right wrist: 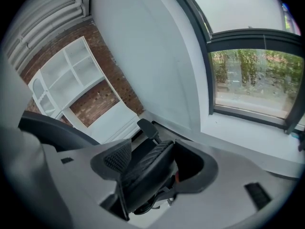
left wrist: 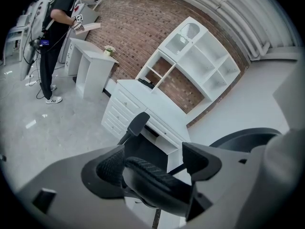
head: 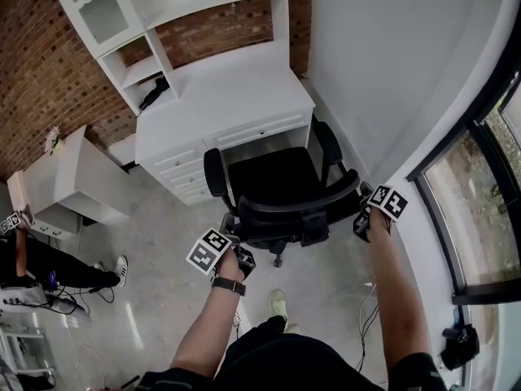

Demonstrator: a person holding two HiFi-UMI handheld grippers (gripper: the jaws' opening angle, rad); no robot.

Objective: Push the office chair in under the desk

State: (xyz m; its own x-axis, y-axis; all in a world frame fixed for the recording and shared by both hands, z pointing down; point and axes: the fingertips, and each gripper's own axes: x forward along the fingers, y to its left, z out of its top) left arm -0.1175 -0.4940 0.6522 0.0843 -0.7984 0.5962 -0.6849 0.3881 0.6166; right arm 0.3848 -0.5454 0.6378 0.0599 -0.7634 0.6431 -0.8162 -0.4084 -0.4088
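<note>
- At the far left a person (head: 37, 261) in dark clothes and white shoes stands on the grey floor (head: 155, 300), well apart from the chair.
- Just beside that person is a small white stand (head: 85, 173) against the brick wall (head: 41, 63). A little pot of flowers (head: 54, 140) sits on its top.
- The white counter (head: 236, 84) stands against the same wall, with open shelves (head: 163, 6) above it and drawers (head: 183, 169) down its left side. A dark object (head: 153, 93) lies in a low shelf nook, too small to make out.
- The left claw (left wrist: 156, 162) is at the left end of the backrest (head: 297, 208). In the left gripper view the ribbed rim runs slantwise between the jaws. It presses on one pad and meets the other jaw lower down, so the claw is pinching the rim.
- The black office chair (head: 273, 177) faces the counter, in front of the knee opening to the right of the drawers. The front of its seat is at the counter's front edge. The armrests (head: 213, 177), backrest and base are out on the floor.
- The right claw (right wrist: 153, 162) is at the right end of the backrest. In the right gripper view the rim fills the gap between the jaws, so this claw is pinching it too.
- At the far right is a dark-framed window (head: 488, 194), with a white wall (head: 383, 72) between it and the counter.
</note>
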